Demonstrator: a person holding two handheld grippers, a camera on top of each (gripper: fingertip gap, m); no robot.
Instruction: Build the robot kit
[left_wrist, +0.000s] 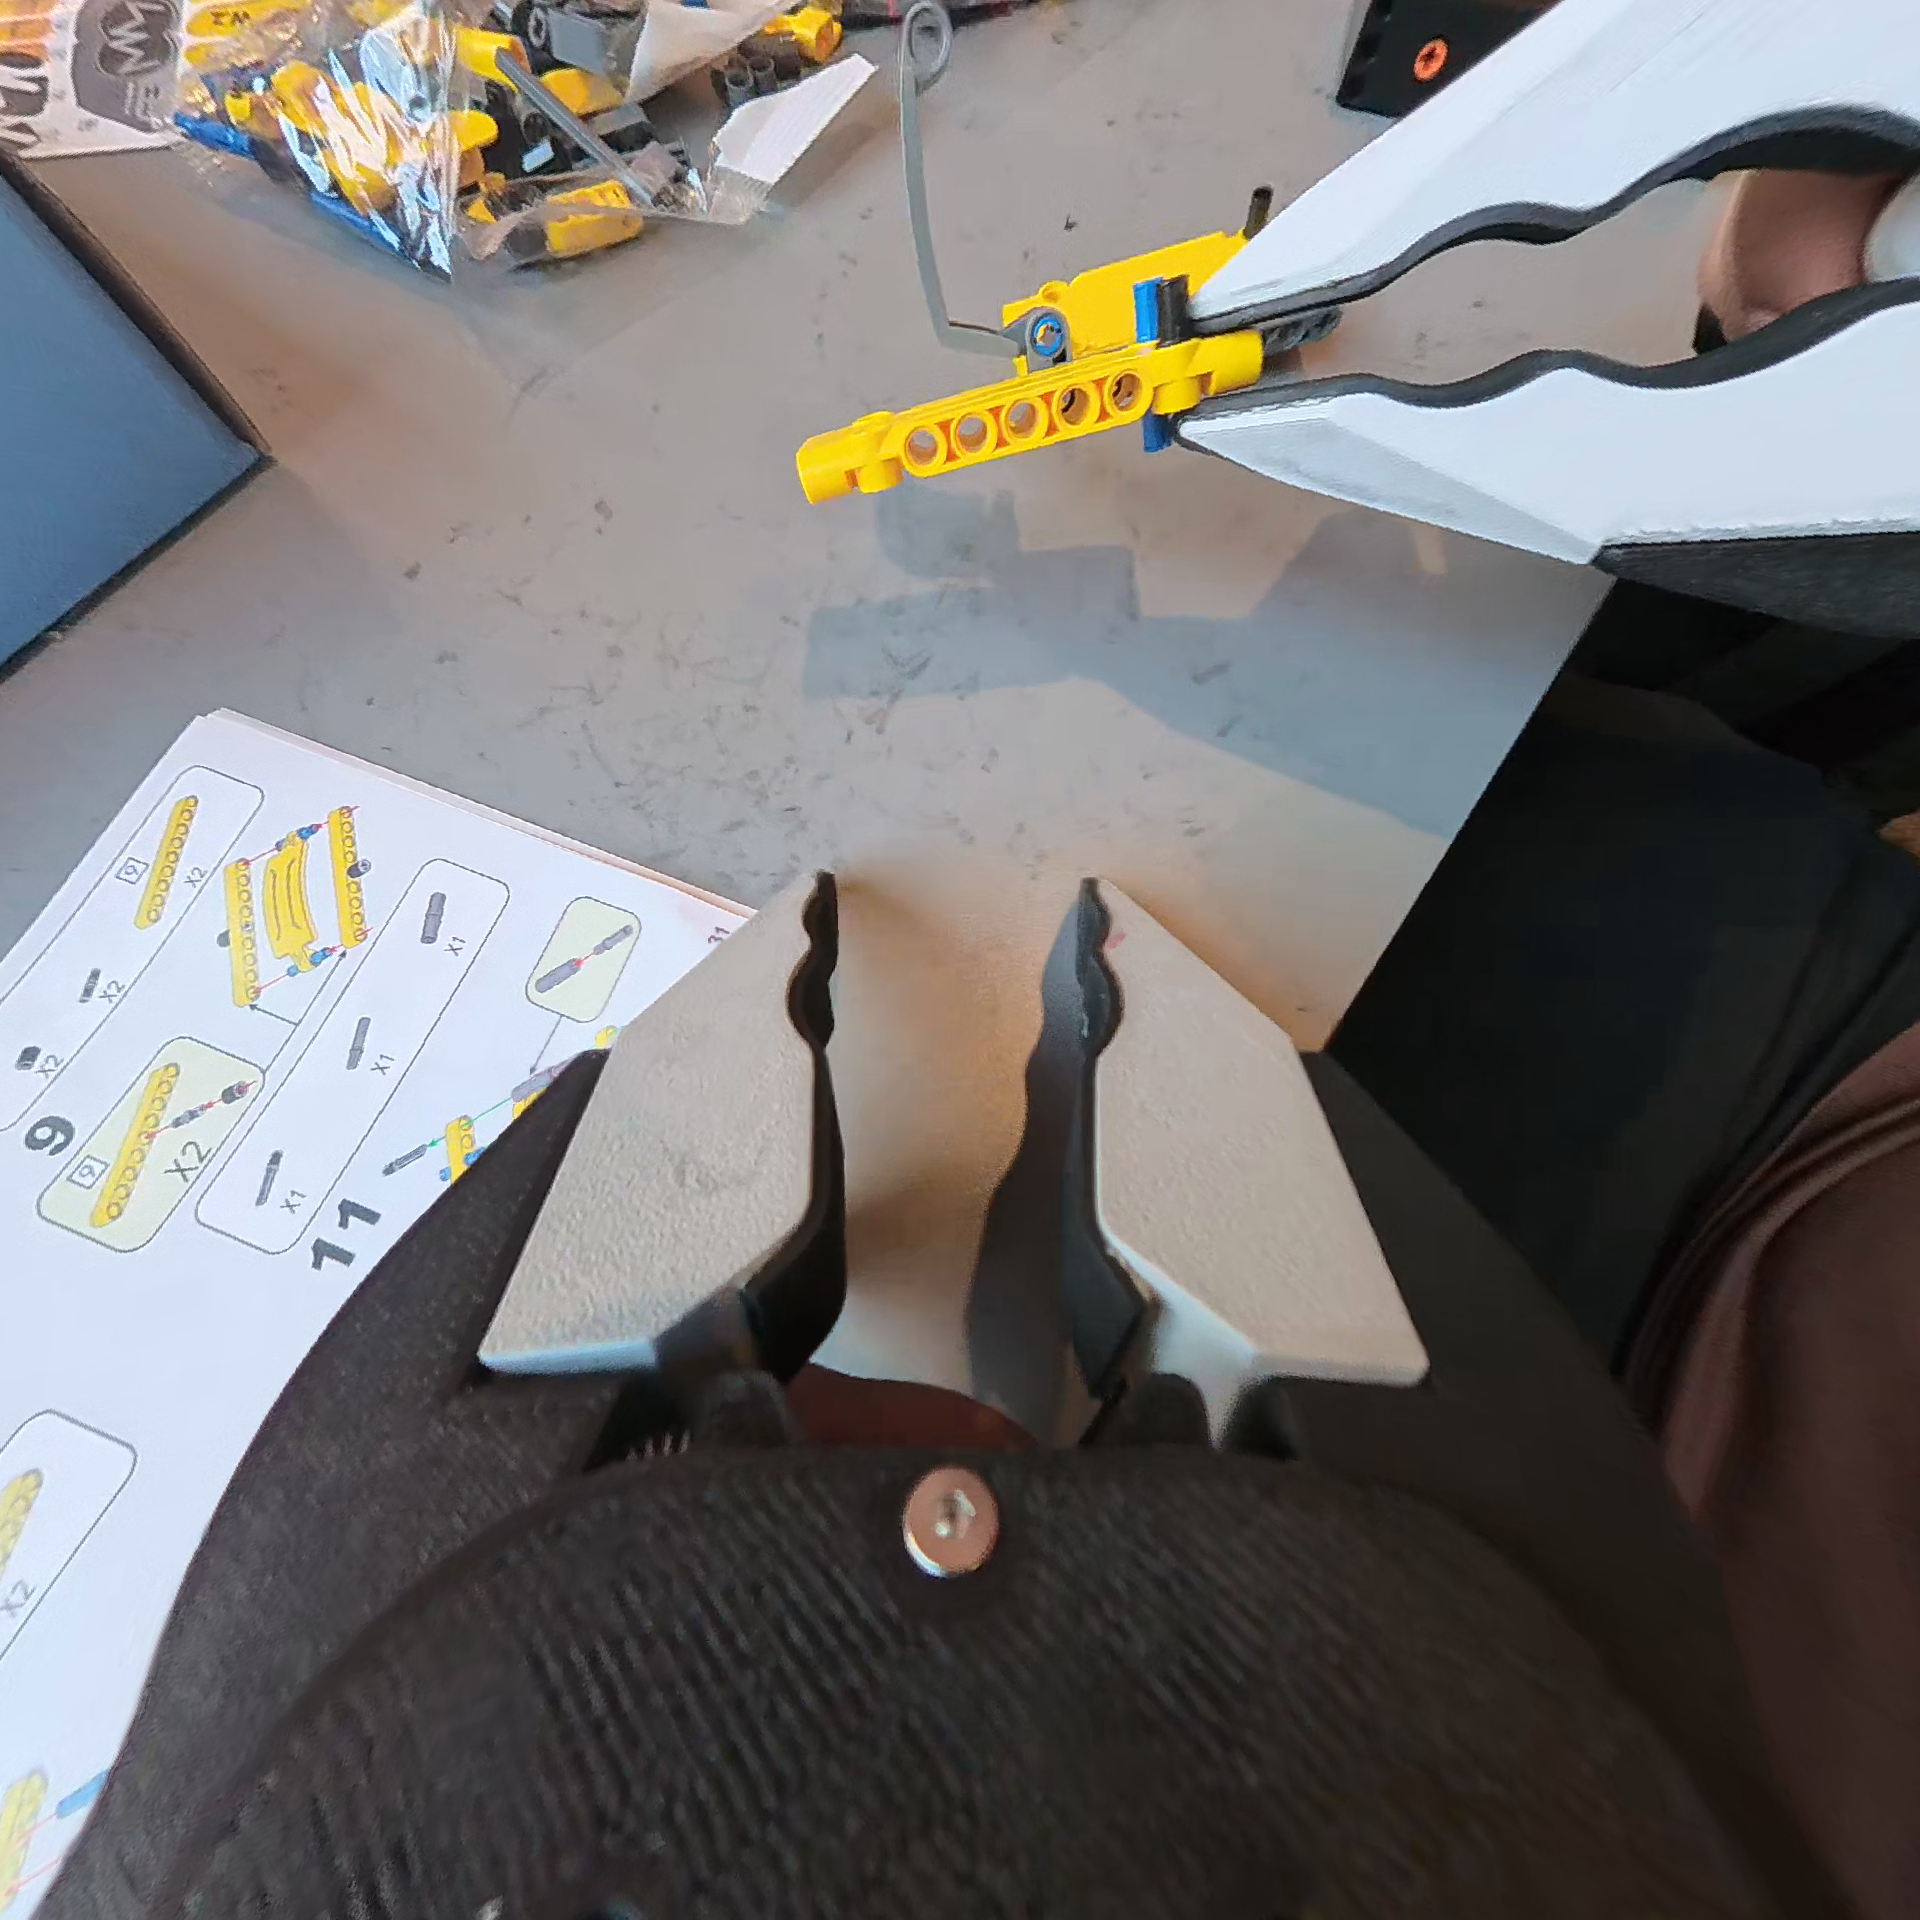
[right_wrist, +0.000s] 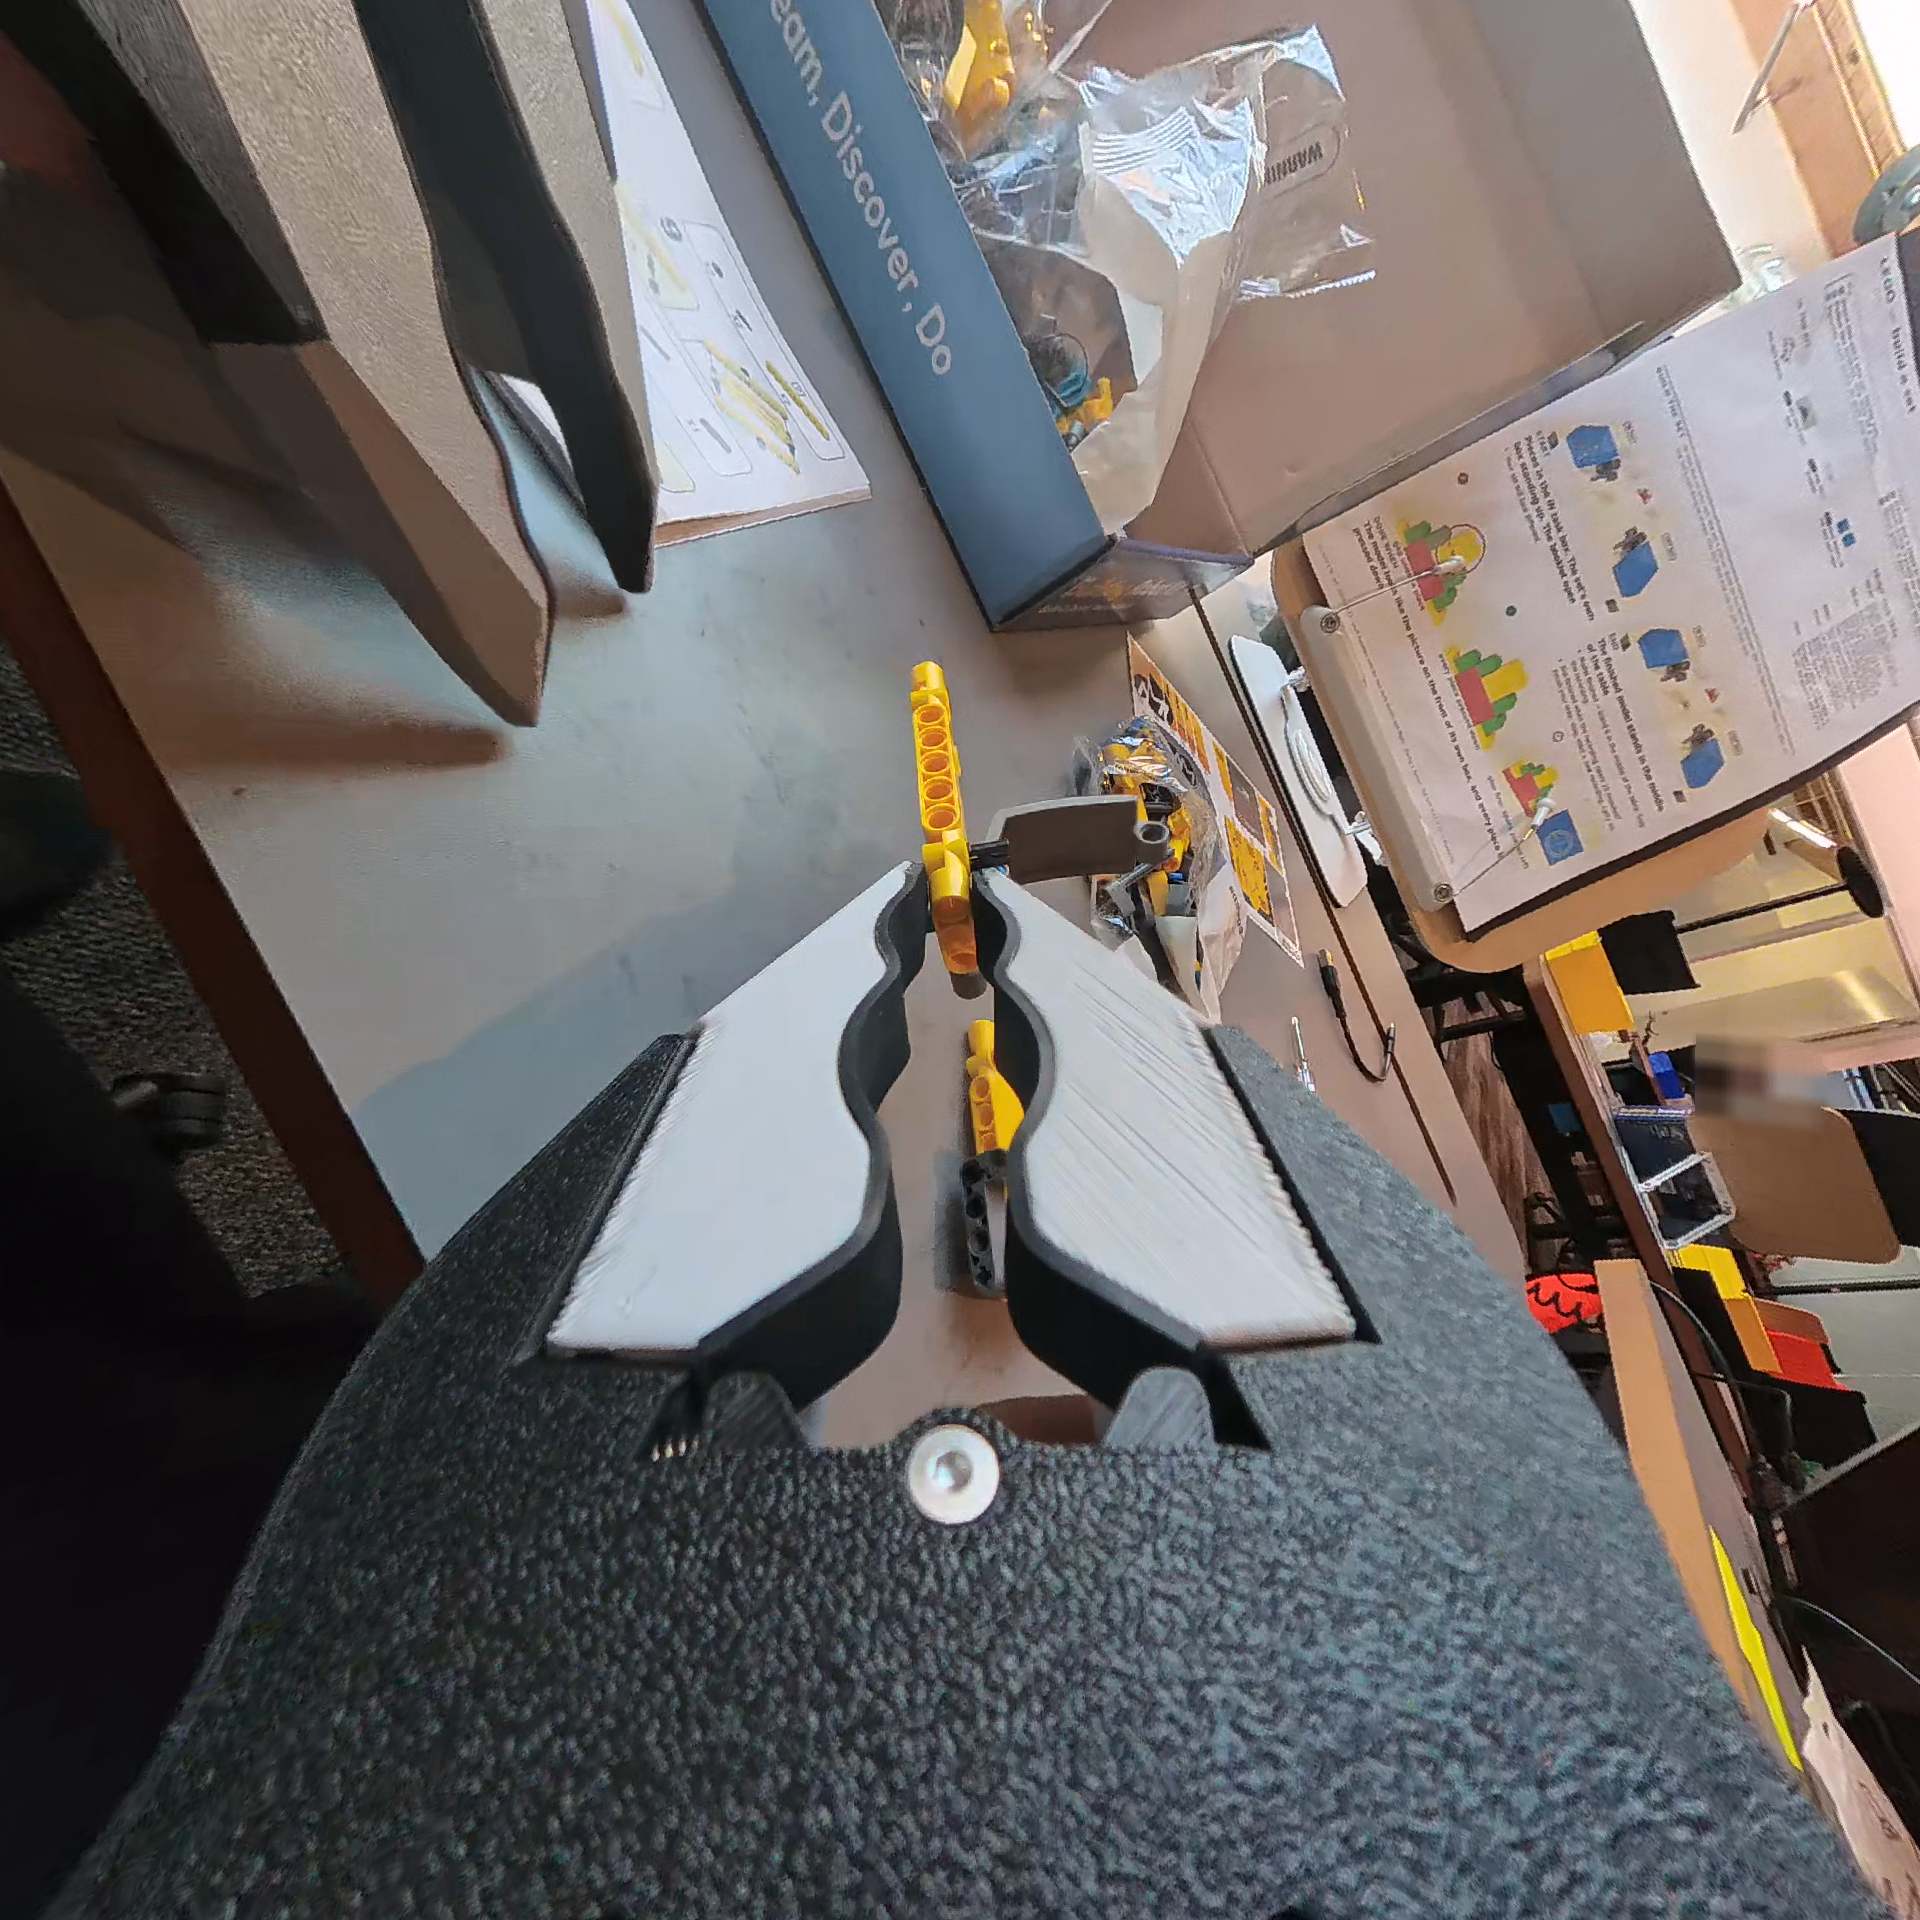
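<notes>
**Right claw grips the yellow assembly, left claw empty**

Our right gripper (right_wrist: 951, 904) is clamped on a yellow brick assembly (left_wrist: 1023, 410) with a grey panel, above the grey table (left_wrist: 623, 582). Our left gripper (left_wrist: 956, 904) hangs parted, holding nothing, just beside the instruction booklet (left_wrist: 260, 1039). Bagged yellow parts (left_wrist: 416, 114) lie well beyond

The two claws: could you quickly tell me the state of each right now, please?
Left claw: open, holding nothing, above the grey table.
Right claw: closed on the yellow holed plastic beam assembly.
</notes>
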